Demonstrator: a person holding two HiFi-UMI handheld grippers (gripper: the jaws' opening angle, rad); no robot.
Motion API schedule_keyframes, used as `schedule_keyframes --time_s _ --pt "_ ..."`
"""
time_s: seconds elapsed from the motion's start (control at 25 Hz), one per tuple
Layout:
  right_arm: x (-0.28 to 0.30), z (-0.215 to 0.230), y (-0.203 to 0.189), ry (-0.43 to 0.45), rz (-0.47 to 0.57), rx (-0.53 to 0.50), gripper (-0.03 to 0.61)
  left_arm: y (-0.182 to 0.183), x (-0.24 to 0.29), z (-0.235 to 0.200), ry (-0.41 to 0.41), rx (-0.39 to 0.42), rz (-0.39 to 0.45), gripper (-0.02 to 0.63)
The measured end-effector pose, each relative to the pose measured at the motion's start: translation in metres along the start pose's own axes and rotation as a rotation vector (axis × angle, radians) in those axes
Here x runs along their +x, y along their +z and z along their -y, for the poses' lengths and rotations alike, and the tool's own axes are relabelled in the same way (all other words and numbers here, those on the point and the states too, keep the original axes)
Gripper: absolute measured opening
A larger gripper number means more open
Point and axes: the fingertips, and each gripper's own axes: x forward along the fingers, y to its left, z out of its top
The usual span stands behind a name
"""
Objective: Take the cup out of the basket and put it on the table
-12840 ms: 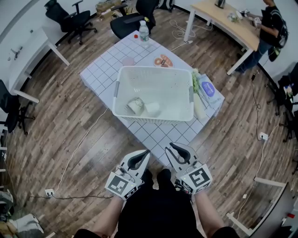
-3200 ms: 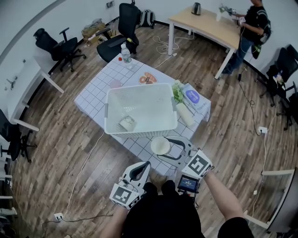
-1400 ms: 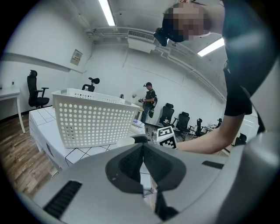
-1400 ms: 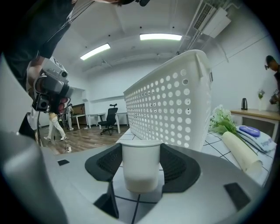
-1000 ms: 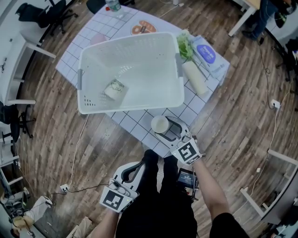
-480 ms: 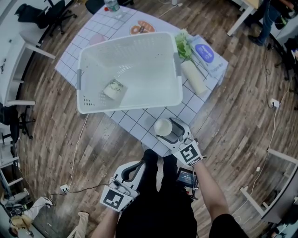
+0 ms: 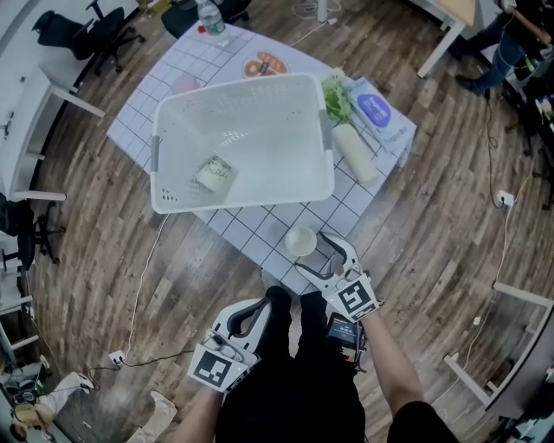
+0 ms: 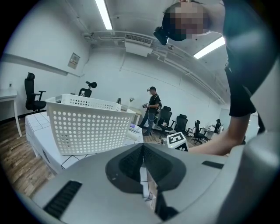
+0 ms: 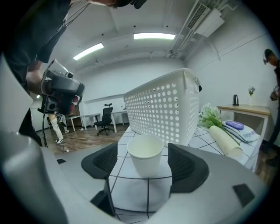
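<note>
A white paper cup stands upright on the white gridded table, near its front edge and just outside the white perforated basket. My right gripper is open. The cup sits between its two pads with a gap on each side, touching neither. My left gripper is shut and empty, held low by the person's legs, off the table. In the left gripper view the left gripper has its jaws together, with the basket beyond it.
A patterned cup lies on its side inside the basket. Right of the basket are greens, a rolled sheet and a blue packet. Behind it stand a plate of food and a bottle. Office chairs and desks ring the table.
My right gripper's jaws have spread and drawn back from the white cup toward the person. The cup now stands free on the table. The left gripper stays low.
</note>
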Motion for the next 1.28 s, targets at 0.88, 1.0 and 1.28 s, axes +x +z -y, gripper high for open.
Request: schedule_keyframes --time_s 0.88,1.0,1.28 --pt "-0.076 -0.055 0.146 -0.048 0.126 -0.102 0.330 0.070 -0.014 0.008 -0.025 0.077 0.192 0.006" --pt "-0.081 -0.065 0.159 -0.045 0.136 -0.111 0.323 0.075 -0.020 0.007 -0.022 0.075 0.212 0.008" --pt "-0.092 -0.085 0.179 -0.042 0.193 -0.092 0.035 0.083 -0.032 0.006 -0.015 0.079 0.243 0.007"
